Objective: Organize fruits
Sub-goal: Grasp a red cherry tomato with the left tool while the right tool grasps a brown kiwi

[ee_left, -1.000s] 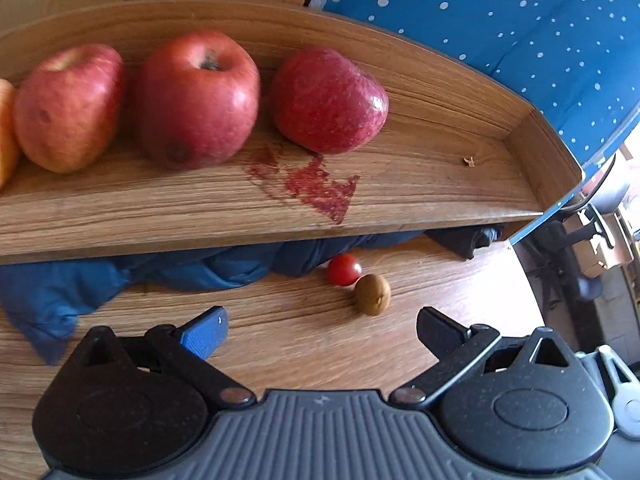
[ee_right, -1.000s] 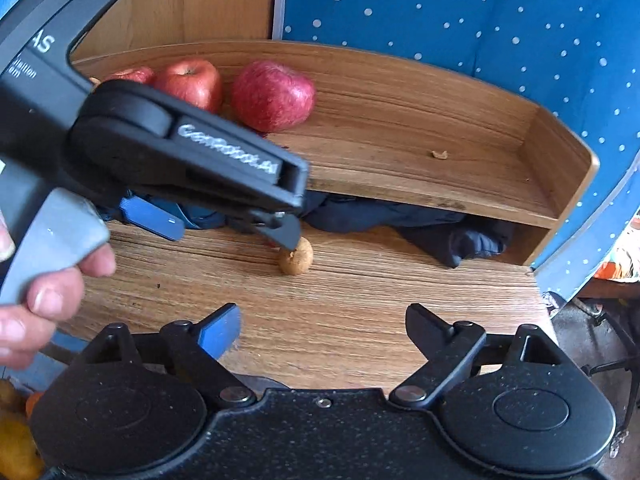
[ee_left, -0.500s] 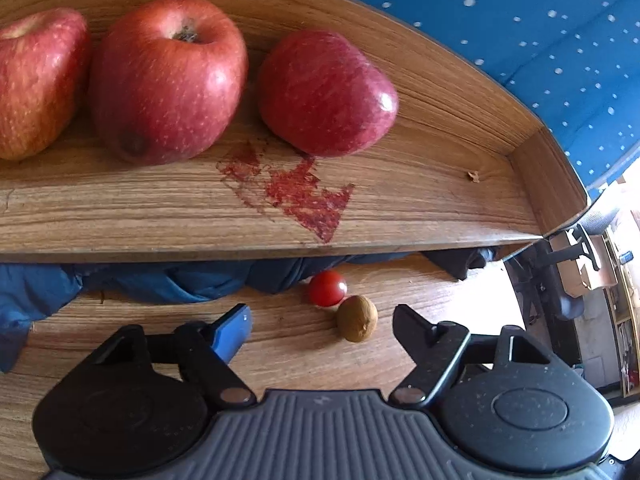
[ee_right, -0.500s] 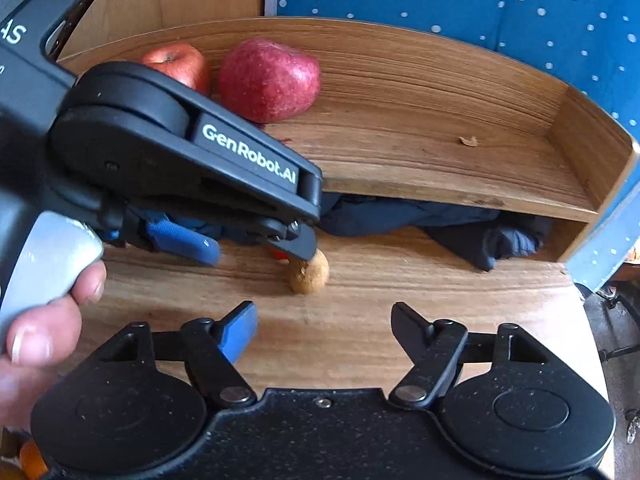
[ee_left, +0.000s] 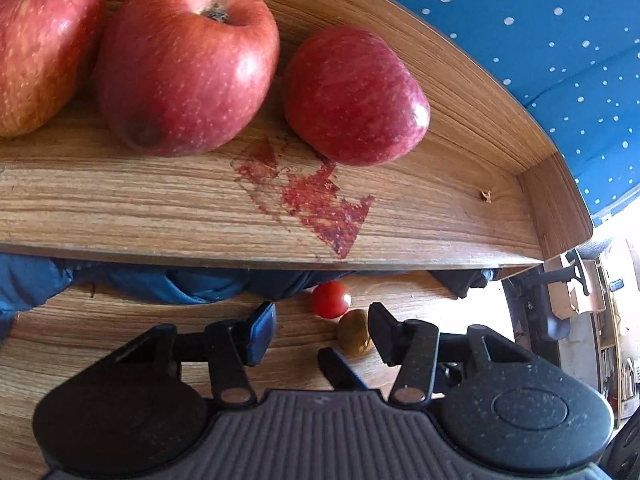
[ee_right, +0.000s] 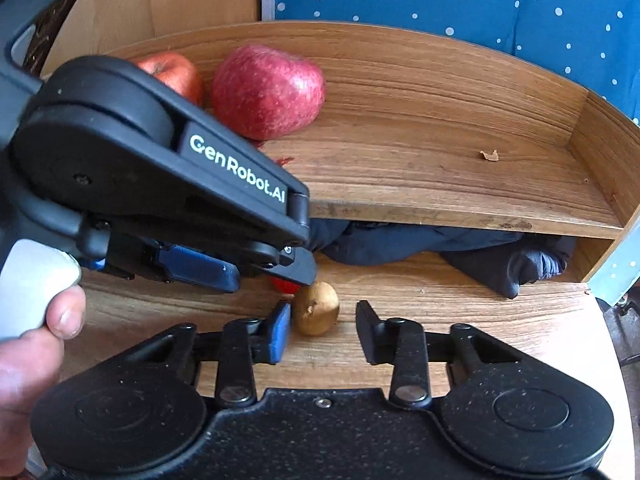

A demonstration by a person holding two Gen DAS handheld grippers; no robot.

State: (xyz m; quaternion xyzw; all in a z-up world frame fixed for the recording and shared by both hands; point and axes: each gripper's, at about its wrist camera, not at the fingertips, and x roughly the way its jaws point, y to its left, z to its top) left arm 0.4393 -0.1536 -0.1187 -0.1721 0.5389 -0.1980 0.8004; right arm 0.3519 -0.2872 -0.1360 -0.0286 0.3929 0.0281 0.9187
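A cherry tomato [ee_left: 331,299] and a small brown fruit [ee_left: 353,337] lie side by side on the wooden table, just before the shelf. My left gripper [ee_left: 322,326] is open, low over the table, with both fruits between its fingers. My right gripper [ee_right: 322,330] is open with the brown fruit [ee_right: 316,313] between its fingers, near the left one. The tomato [ee_right: 285,286] is mostly hidden there behind the left gripper [ee_right: 264,268]. Three red apples [ee_left: 188,60] [ee_left: 354,96] [ee_left: 40,48] sit on the wooden shelf [ee_left: 420,216].
A red stain [ee_left: 316,200] marks the shelf board. Dark blue cloth [ee_right: 440,248] is stuffed under the shelf. The shelf's right side wall [ee_right: 604,152] stands at the table's right end. A blue dotted fabric [ee_right: 480,4] hangs behind.
Both grippers have moved forward and down toward the two small fruits, and their fingers have narrowed. The fruits themselves have not moved.
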